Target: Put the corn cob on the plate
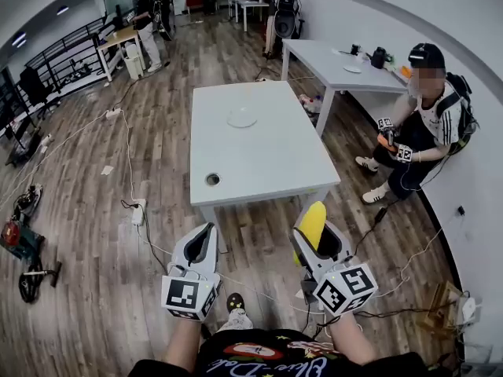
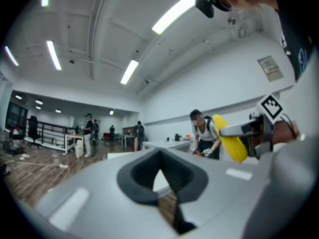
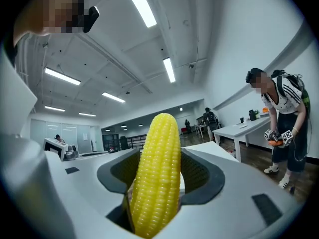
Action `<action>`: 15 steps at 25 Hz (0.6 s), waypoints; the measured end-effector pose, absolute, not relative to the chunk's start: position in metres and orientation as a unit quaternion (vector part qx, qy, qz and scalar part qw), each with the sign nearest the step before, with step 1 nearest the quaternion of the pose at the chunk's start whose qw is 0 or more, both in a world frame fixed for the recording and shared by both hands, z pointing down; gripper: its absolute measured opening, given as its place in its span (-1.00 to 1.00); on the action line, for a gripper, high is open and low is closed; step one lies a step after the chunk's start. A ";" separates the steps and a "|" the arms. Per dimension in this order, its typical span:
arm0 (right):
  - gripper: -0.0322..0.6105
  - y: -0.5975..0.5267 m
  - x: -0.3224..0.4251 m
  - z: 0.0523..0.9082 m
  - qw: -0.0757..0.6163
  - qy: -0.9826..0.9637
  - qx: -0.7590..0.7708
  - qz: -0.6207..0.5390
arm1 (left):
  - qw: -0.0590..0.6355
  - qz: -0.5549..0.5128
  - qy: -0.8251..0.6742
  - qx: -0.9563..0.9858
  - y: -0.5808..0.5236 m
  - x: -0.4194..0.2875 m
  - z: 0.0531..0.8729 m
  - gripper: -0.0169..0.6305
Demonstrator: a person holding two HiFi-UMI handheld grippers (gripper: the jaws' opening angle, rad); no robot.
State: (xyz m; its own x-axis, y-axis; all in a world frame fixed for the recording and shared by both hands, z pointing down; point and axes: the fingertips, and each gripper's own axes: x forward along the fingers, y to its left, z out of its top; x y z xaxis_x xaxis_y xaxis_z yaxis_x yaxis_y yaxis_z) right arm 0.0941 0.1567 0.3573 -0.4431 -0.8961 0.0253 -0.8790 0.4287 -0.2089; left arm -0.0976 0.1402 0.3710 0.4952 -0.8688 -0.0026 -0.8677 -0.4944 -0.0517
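My right gripper is shut on a yellow corn cob, which stands upright between the jaws and rises above them. In the right gripper view the corn cob fills the middle of the frame. From the left gripper view the corn cob shows at the right. My left gripper is held beside it, shut and with nothing in it. Both hang over the wooden floor, short of the white table. A white plate lies on the far half of that table.
The table has a round cable hole near its front left corner. Cables and a power strip run over the floor on the left. A person holding grippers crouches at the right, near a second table. More people stand far back.
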 end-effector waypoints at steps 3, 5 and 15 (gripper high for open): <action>-0.09 0.105 0.079 0.348 0.052 0.838 -0.536 -0.085 | 0.040 -0.006 0.490 -0.871 0.089 -0.110 0.361 -0.99; -0.09 0.074 0.070 0.346 0.052 0.835 -0.542 -0.078 | 0.044 -0.001 0.481 -0.875 0.059 -0.117 0.359 -0.99; -0.09 -0.044 0.065 0.372 0.029 0.831 -0.546 -0.105 | 0.006 0.000 0.490 -0.872 -0.070 -0.124 0.386 -0.99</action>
State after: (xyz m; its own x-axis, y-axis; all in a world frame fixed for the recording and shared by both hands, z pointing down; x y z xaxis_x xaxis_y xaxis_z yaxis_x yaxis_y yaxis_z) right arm 0.0655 -0.0437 0.3723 -0.4017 -0.9133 0.0674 -0.9012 0.3812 -0.2061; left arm -0.1243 -0.0700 0.3858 0.5204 -0.8539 -0.0054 -0.8539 -0.5203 -0.0117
